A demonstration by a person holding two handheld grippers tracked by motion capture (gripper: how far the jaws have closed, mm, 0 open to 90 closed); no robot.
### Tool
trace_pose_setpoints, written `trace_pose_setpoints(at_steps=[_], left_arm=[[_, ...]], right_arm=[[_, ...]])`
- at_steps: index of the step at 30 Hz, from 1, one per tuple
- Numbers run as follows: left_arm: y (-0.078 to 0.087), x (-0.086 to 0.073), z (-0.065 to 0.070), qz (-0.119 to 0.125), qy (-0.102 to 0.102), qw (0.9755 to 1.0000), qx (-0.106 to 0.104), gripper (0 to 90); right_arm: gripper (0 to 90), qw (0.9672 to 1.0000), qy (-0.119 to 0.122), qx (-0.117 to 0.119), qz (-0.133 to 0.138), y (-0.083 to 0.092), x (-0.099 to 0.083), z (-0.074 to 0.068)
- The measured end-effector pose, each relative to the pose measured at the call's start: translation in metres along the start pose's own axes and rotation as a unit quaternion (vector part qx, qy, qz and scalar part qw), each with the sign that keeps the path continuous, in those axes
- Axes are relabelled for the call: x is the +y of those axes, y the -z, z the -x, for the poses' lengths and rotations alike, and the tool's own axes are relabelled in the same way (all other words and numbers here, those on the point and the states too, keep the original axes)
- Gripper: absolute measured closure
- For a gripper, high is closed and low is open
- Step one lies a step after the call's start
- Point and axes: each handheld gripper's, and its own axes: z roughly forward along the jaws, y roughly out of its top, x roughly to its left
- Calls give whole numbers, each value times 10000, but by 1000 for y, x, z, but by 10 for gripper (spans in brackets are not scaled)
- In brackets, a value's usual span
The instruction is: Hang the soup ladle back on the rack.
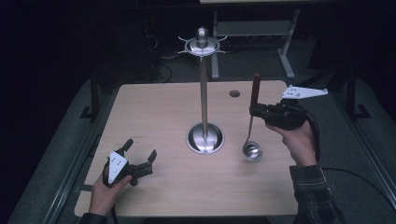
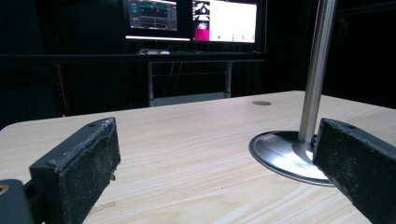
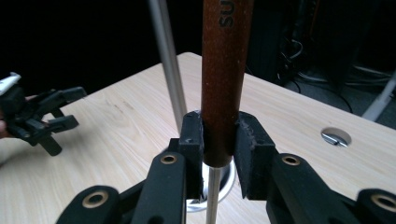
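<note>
Your right gripper [image 3: 218, 140] clamps the ladle [image 1: 252, 122] by its brown handle, bowl hanging below. Keep it vertical while raising it toward the stand's [image 1: 204, 93] hooks, up and left. Left gripper [image 1: 139, 156] rests open.

Wooden table [image 1: 154, 116] has a tall chrome stand [image 1: 204, 98] right in the middle, round base [image 1: 205, 138] flat on the top, hook ring [image 1: 201, 45] up high. Small grommet hole [image 1: 235, 93] sits behind the stand, near the far edge. Way past the stand, 2 monitors [image 2: 191, 18] glow on a desk [image 2: 187, 60].
</note>
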Motion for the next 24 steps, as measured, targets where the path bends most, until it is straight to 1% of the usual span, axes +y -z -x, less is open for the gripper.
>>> trace_pose_setpoints(at_steps=[3, 8, 9, 10, 11, 13, 18, 24], left_arm=[[0, 0, 0, 5, -24, 10000, 5, 3], [0, 0, 0, 8, -23, 10000, 10, 3], [1, 0, -1, -19, -53, 10000, 12, 3], [0, 0, 0, 20, -3, 10000, 4, 3], [0, 0, 0, -6, -22, 10000, 10, 3], [0, 0, 0, 9, 3, 10000, 6, 3], [0, 0, 0, -2, -36, 10000, 4, 3], [0, 0, 0, 4, -32, 10000, 2, 3]], right_arm=[[736, 9999, 49, 107, 41, -1, 6, -5], [736, 9997, 120, 184, 100, -3, 14, -11], [736, 9997, 143, 192, 106, -3, 16, -12], [736, 9996, 174, 205, 125, -3, 18, -13], [736, 9995, 207, 226, 114, -3, 20, -14], [736, 9993, 242, 239, 128, -3, 25, -15], [736, 9988, 332, 326, 150, -4, 37, -18], [736, 9982, 371, 419, 198, -6, 50, -21]])
